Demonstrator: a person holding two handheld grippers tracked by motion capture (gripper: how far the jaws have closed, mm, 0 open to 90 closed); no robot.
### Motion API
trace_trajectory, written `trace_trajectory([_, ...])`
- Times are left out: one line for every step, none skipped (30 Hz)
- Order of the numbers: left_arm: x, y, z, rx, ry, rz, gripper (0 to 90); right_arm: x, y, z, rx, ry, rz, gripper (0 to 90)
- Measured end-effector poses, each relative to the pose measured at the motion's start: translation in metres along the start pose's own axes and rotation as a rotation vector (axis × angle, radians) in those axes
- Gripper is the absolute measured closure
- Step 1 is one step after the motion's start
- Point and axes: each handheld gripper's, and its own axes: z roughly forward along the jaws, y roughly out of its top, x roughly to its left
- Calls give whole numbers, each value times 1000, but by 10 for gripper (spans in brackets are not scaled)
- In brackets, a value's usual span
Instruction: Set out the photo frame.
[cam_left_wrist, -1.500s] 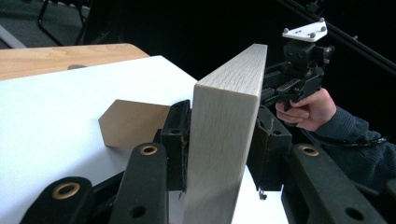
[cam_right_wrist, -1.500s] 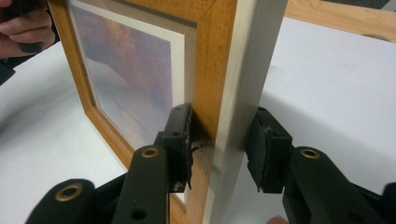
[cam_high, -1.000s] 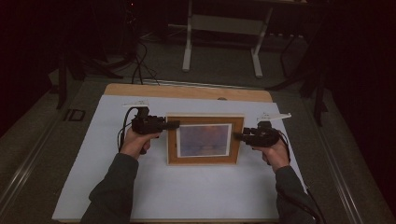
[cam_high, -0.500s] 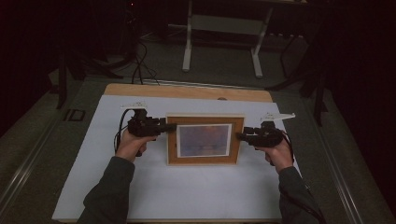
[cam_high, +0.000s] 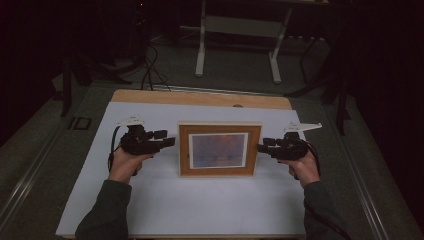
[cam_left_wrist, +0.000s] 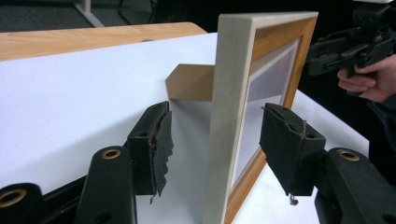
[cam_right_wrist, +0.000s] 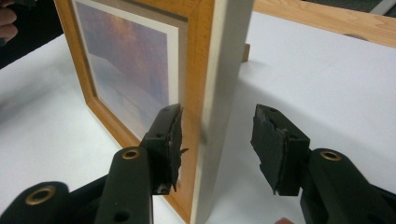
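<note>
Wooden picture frame with pale sunset print (cam_high: 220, 150) stands upright mid-table on white sheet (cam_high: 200, 210), propped by its brown back stand (cam_left_wrist: 189, 82). Left gripper (cam_high: 167, 142) at frame's 9 o'clock edge: jaws just been opening, spread either side, pads clear. Right gripper (cam_high: 262, 147) at 3 o'clock: jaws spread astride edge, not gripping

The high view is looking forward and down over the white-covered wooden bench (cam_high: 200, 210); both gripper views are sitting close, facing opposite edges of the shared upright wood-framed picture (cam_left_wrist: 233, 116).
</note>
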Motion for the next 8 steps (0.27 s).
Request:
trace_trajectory([0, -2, -3, 0, -3, -1, 448, 0, 0, -1, -1, -1, 0, 530])
trace_trajectory([0, -4, -5, 1, -3, 2, 452, -1, -1, -3, -1, 2, 3, 544])
trace_trajectory([-1, -6, -7, 2, 3, 8, 452, -1, -2, -4, -3, 6, 2, 552])
trace_trajectory([-2, -8, -9, 4, 10, 14, 452, -1, -2, -5, -1, 6, -1, 552])
trace_trajectory([-3, -11, -11, 3, 17, 18, 451, -1, -3, -5, 0, 6, 0, 552])
trace_trajectory([-4, -13, -14, -1, 24, 24, 450, -2, -4, -6, -2, 5, 1, 550])
trace_trajectory([-5, -17, -18, -12, 30, 24, 446, -3, -5, -7, -2, 3, 5, 542])
trace_trajectory([-5, -20, -22, -26, 36, 24, 440, -4, -6, -9, -2, -2, 9, 533])
